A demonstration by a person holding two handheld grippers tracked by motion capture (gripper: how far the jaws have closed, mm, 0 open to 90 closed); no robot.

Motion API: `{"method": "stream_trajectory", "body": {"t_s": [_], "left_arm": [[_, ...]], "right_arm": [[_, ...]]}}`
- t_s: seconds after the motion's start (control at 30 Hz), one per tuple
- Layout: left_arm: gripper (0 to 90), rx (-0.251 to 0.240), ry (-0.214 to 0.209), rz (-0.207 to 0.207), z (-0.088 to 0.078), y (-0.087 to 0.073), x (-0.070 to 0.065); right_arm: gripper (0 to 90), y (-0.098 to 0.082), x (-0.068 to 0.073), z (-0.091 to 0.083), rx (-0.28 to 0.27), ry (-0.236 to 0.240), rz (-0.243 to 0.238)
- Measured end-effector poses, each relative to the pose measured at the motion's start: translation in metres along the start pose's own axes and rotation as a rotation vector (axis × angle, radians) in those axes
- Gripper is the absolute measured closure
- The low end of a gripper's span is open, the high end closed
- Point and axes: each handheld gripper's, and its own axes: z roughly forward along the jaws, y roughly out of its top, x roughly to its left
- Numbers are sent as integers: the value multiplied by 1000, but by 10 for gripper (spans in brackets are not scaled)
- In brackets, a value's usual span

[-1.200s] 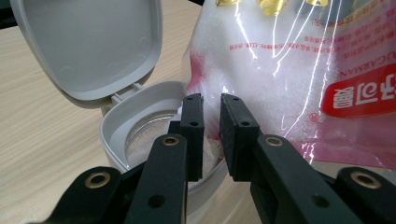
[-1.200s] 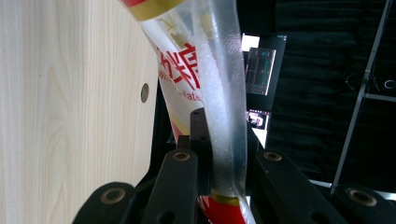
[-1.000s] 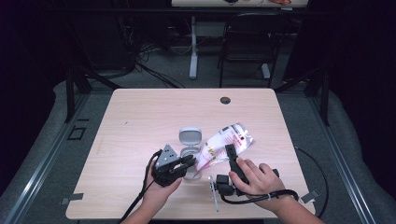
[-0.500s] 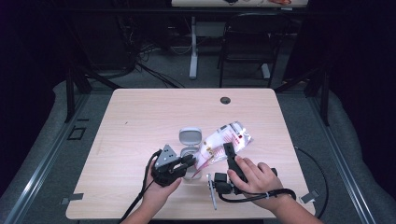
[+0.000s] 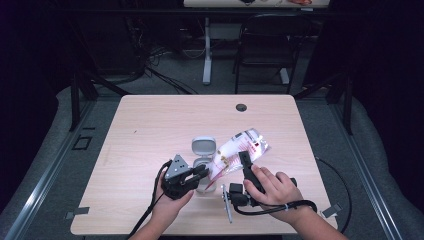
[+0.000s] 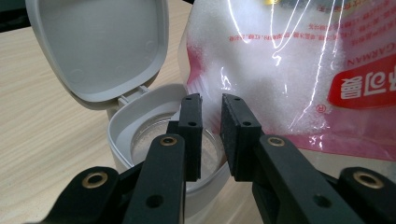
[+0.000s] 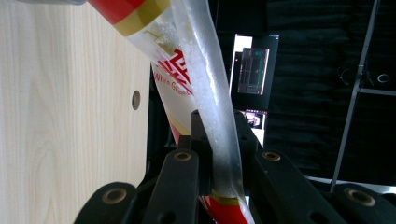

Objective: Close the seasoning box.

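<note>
Where the high view looks down on the pale wood-grain counter (image 5: 150, 130), a glossy clear plastic bag (image 5: 240, 150) with red print is seen tilted over a small grey container (image 5: 202, 165) near the front middle. The container's rounded-square hinged lid (image 5: 203, 145) stands open behind it. The left tool (image 5: 202, 172) is held at the container's near side, and the right tool (image 5: 243, 159) is clamped on the bag's lower edge. A thin metal utensil (image 5: 227, 202) lies on the counter just in front of the right hand (image 5: 272, 187).

In the left gripper view, the container (image 6: 121, 140) is shown as smooth matt grey plastic with a rounded rim, white grains lying at its bottom. The bag (image 6: 280, 70) is packed with white granules and hangs just behind the rim. The left tool (image 6: 212, 105) straddles the container's rim with a narrow gap; its jaws have just been opening slightly, and whether the pads press on the rim cannot be told.

In the right gripper view, the bag (image 7: 205, 93), flattened to a translucent strip, is pinched between the right tool (image 7: 219, 135) jaws.

Against the earlier frames, the bag is seen in much the same tilt, and both hands are found in the same places.
</note>
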Motion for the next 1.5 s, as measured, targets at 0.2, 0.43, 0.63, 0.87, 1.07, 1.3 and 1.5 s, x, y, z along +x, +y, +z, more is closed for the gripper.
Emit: {"method": "stream_trajectory", "body": {"t_s": [0.2,0.43,0.63,0.87,1.07,1.3,1.5], "left_arm": [[782,-2,1,-4,-1,0,1],[781,-1,-1,-3,0,0,1],[781,-7,-2,-9,0,0,1],[781,-6,-2,-9,0,0,1],[781,-4,-3,-6,-1,1,1],[781,-8,-10,-7,-3,3,1],[781,-12,-20,-8,-3,3,-1]], "right_arm": [[838,2,-3,0,10,7,-9],[839,3,-3,0,-1,-6,-37],[839,3,-6,0,0,-11,-47],[840,4,-7,0,6,-5,-50],[840,3,-8,0,4,1,-43],[840,2,-12,-1,6,1,-39],[841,1,-14,-3,8,3,-39]]}}
